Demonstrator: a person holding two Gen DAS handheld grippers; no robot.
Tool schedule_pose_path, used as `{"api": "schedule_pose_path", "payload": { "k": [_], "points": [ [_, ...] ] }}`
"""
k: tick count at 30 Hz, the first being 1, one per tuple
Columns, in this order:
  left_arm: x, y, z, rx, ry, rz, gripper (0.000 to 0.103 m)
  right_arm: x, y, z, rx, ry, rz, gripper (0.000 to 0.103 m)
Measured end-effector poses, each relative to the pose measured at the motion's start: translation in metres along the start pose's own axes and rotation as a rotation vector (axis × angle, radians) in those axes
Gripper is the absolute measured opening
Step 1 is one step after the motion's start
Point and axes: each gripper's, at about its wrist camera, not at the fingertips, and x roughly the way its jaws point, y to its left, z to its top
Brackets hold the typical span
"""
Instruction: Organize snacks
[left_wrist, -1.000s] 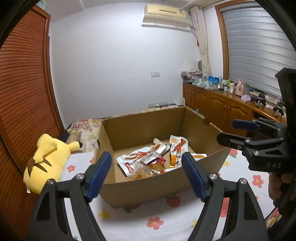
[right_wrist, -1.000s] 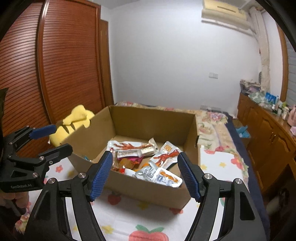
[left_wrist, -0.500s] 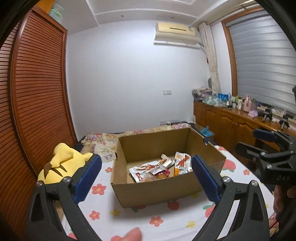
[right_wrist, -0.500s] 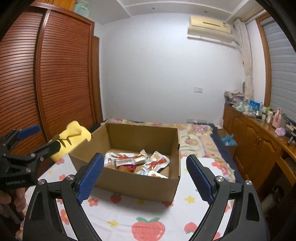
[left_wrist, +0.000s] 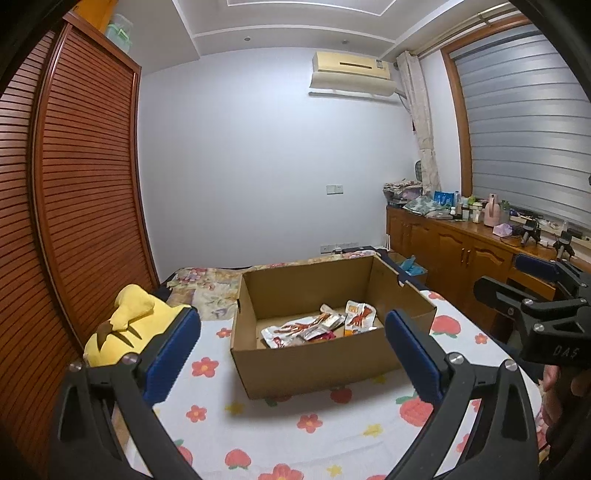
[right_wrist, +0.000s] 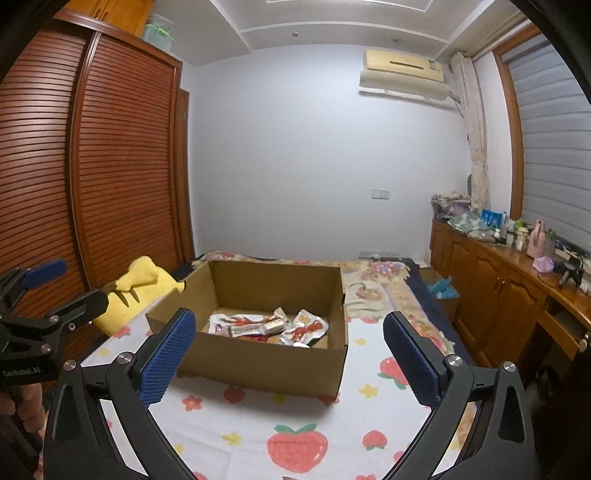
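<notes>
An open cardboard box (left_wrist: 314, 365) stands on a bed with a flower and strawberry sheet; it also shows in the right wrist view (right_wrist: 266, 363). Several snack packets (left_wrist: 317, 325) lie on its floor, seen too in the right wrist view (right_wrist: 269, 325). My left gripper (left_wrist: 291, 354) is open and empty, held back from the box's near wall. My right gripper (right_wrist: 288, 354) is open and empty, also short of the box. Each gripper shows at the edge of the other's view: the right gripper (left_wrist: 528, 295) and the left gripper (right_wrist: 44, 295).
A yellow plush toy (left_wrist: 125, 328) lies left of the box against the wooden slatted wardrobe (left_wrist: 74, 221). A wooden cabinet (left_wrist: 461, 254) with bottles and clutter runs along the right wall. The patterned sheet (right_wrist: 295, 435) spreads in front of the box.
Both grippers have pulled back and up from the box, which now looks smaller and farther. Both stay open and empty.
</notes>
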Motion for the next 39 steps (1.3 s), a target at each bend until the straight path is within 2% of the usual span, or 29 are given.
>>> {"api": "schedule_pose_path", "payload": {
  "k": [15,39],
  "points": [
    [0.006,0.004,-0.035,-0.029,0.062,0.008,0.101,-0.003,-0.003,-0.027,0.016,0.034,-0.022,0.103],
    [0.003,0.005,-0.036,-0.030,0.058,0.008,0.101,-0.004,-0.003,-0.029,0.019,0.033,-0.022,0.103]
  ]
}}
